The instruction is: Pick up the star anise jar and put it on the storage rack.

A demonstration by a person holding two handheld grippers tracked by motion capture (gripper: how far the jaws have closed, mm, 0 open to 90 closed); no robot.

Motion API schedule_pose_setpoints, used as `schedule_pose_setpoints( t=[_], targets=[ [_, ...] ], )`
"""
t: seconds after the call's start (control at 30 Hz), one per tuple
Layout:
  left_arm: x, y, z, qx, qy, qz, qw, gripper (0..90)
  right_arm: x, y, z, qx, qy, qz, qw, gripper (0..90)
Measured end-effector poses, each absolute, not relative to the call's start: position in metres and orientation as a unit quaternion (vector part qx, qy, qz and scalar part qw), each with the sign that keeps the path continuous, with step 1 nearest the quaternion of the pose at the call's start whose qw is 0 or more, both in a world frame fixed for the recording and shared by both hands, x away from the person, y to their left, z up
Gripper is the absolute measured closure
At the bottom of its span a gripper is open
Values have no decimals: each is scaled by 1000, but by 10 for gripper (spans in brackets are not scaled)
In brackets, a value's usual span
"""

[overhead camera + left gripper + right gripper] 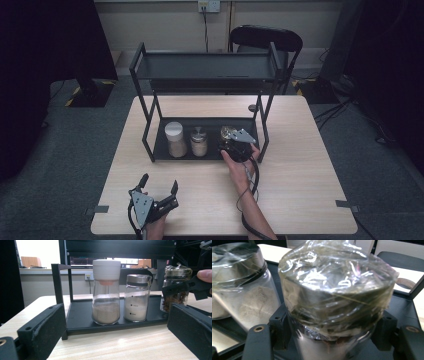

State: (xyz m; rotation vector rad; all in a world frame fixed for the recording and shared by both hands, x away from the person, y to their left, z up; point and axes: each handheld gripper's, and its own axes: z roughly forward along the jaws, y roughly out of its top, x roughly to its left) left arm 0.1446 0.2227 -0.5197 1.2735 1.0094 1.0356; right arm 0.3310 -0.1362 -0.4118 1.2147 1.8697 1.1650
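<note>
A glass jar of brown spice (228, 133), its metal lid wrapped in clear film, is at the right end of the black rack's lower tray (162, 148). My right gripper (235, 144) is shut on it, one pad on each side of the jar (337, 290) just under the lid. In the left gripper view the jar (177, 282) is at the right with its base hidden. My left gripper (160, 183) rests near the table's front left edge, open and holding nothing, and faces the rack.
On the same tray stand a white-lidded jar of tan powder (106, 292) at the left and a metal-lidded jar of white powder (137, 298) in the middle, close beside the held jar. The rack's upper shelf (205, 70) overhangs them. A black chair (265, 37) stands behind the table.
</note>
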Motion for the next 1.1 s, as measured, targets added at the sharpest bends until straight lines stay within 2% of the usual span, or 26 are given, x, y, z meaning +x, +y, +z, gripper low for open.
schedule_pose_setpoints(
  t=[1.1],
  targets=[
    [145, 222, -520, 542, 432, 442, 570, 15, 337, -137, -418, 464, 711, 433, 303, 313]
  ],
)
